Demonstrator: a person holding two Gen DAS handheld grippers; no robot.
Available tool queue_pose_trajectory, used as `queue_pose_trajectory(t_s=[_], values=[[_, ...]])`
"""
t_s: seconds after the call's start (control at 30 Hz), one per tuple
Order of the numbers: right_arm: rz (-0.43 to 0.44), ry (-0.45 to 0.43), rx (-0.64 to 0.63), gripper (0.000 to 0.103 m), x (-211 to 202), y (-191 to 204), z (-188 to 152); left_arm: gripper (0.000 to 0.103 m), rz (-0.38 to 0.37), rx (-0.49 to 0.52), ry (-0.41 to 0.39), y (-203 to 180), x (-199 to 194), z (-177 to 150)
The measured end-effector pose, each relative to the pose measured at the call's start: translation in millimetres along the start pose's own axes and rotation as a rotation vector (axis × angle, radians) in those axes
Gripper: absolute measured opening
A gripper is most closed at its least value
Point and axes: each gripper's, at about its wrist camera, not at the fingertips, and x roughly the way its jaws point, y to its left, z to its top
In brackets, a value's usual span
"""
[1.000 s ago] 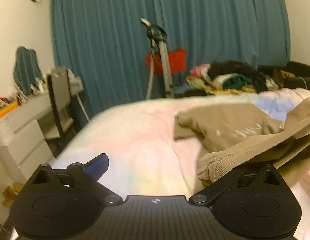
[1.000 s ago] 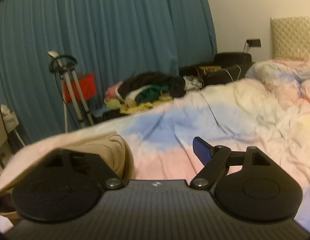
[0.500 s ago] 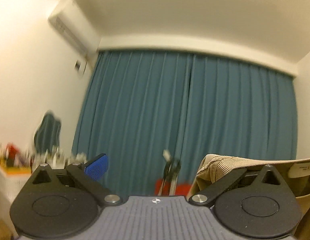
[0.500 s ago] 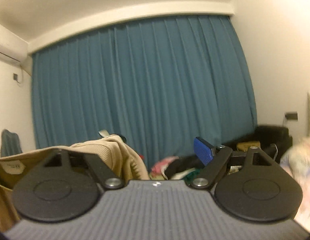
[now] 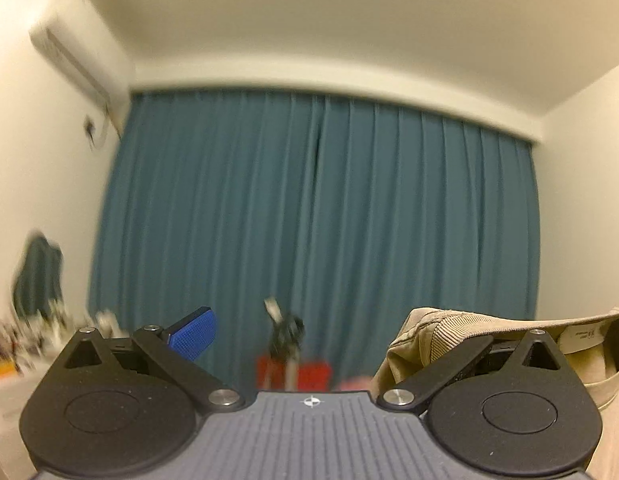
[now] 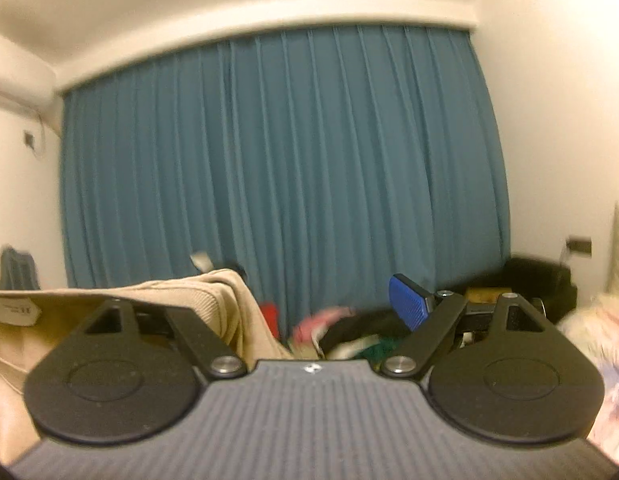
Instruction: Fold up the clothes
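The left gripper point(image 5: 321, 338) is seen with its jaws spread wide; its blue-padded finger point(image 5: 193, 338) stands bare, while the opposite finger is hidden under a beige garment point(image 5: 441, 332) that is draped over it rather than pinched between the two. The right gripper point(image 6: 297, 304) is set as a mirror of this: the jaws are wide apart, the blue pad point(image 6: 409, 300) is free, and the other finger is covered by the same beige garment point(image 6: 213, 292). The cloth is thus hung between the two tools, carried on their inner fingers, and a white label point(image 5: 585, 334) is shown on its inner face, so an opening of the garment is probably being stretched. Both cameras are pointed at the teal curtain point(image 5: 309, 220) and the ceiling, from which it is judged that the garment is held high in the air, clear of the bed. Beyond, a pile of other clothes point(image 6: 349, 336) and the edge of a pale duvet point(image 6: 589, 320) are made out low in the right view, much blurred. The step in hand is taken to be the shaking out and straightening of the garment before any fold is made. For the next move, the cloth would need to be lowered flat onto the bed with even tension kept between both tools, so that it is not allowed to slip off the fingers.
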Motion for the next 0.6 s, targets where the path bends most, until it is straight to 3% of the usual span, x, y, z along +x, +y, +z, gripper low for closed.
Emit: queue_pose_trajectory(t_s=[0.17, 0.33, 0.5, 0.6], values=[[-0.05, 0.16, 0.008, 0.084, 106, -12, -58, 0.103, 0.034, -0.065, 0.134, -2, 126, -87], [-0.145, 0.191, -0.037, 0.084, 236, -9, -108, 0.103, 0.126, -0.069, 0.182, -16, 280, -164], [-0.174, 0.289, -0.018, 0.084, 373, -21, -191, 0.103, 0.128, -0.069, 0.328, 4, 435, -269], [-0.181, 0.395, -0.016, 0.084, 446, -38, -260, 0.103, 0.118, -0.071, 0.445, 21, 525, -343]])
